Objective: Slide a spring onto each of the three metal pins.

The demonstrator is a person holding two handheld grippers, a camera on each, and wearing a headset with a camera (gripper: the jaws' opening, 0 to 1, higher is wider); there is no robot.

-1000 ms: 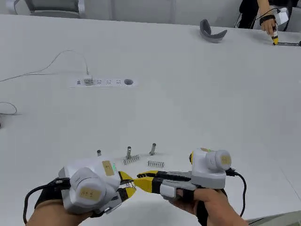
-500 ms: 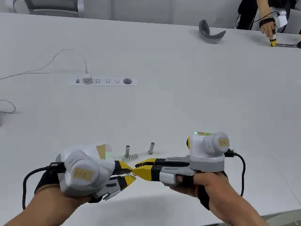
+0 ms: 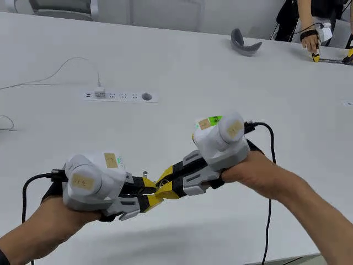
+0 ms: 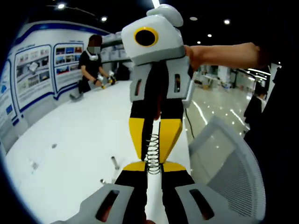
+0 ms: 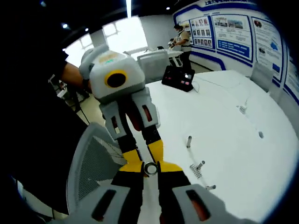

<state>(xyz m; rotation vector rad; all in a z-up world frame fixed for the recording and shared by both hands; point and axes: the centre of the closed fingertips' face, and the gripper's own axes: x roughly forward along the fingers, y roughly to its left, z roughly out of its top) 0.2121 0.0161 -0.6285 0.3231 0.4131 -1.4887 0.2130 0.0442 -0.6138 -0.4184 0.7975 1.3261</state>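
While the spring (image 4: 153, 154) sat mid-air above the surface (image 5: 233, 140), we held it tip to tip | left gripper (image 4: 154, 168) and right gripper (image 5: 150, 170) fingers both pinched on it, likely re-gripping to align it | pins (image 5: 188, 141) stood nearby, seemingly bare.

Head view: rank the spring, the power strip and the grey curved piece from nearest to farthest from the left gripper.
1. The spring: held at the jaw tips of the left gripper.
2. The power strip: well beyond the gripper, slightly to the left.
3. The grey curved piece: at the far end, off to the right.
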